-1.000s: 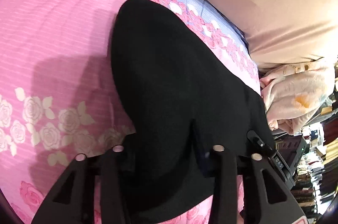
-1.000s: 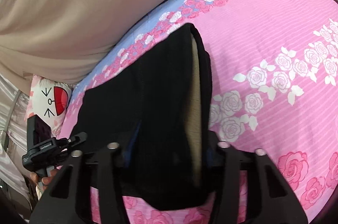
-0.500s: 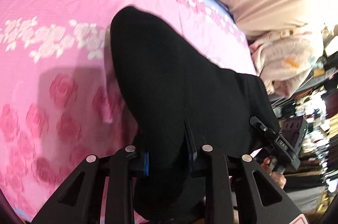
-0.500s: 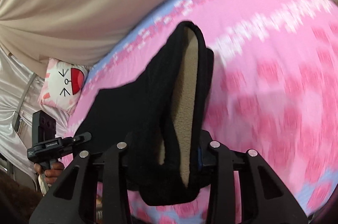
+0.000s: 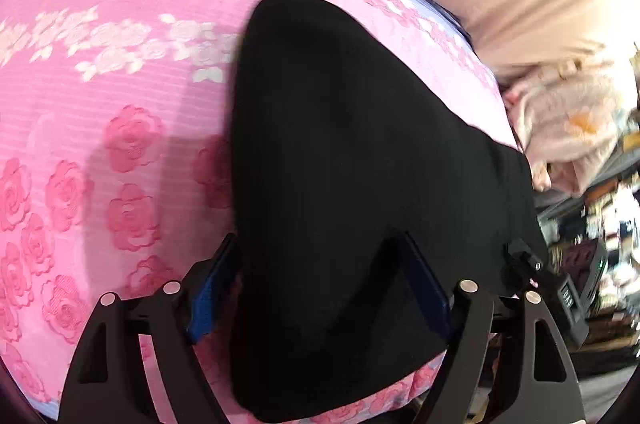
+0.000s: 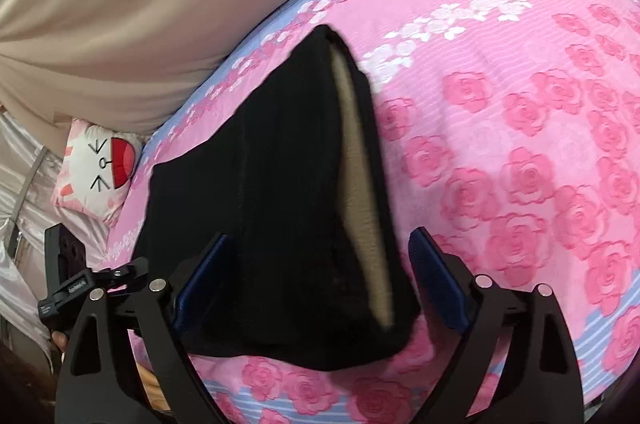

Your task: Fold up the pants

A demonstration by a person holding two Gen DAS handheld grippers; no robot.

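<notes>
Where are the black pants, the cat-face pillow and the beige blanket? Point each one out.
black pants (image 5: 352, 152): left wrist view, middle of the dark outer fabric.
cat-face pillow (image 6: 100, 168): right wrist view, on the printed face.
beige blanket (image 6: 132, 4): right wrist view, on its smooth bulging middle.

One pair of pants, one bed, two grippers.

One black pants (image 6: 288, 208) lies on one bed (image 6: 520, 128) under one pink rose-print sheet (image 5: 100, 112). Two grippers show, a left gripper (image 5: 320, 288) and a right gripper (image 6: 320, 280), each with two blue-padded fingers (image 5: 208, 288) (image 6: 440, 284) spread wide apart, so four fingers in all. One beige cover (image 6: 140, 4) lies past the bed, and one cat-face pillow (image 6: 100, 172) beside it.
</notes>
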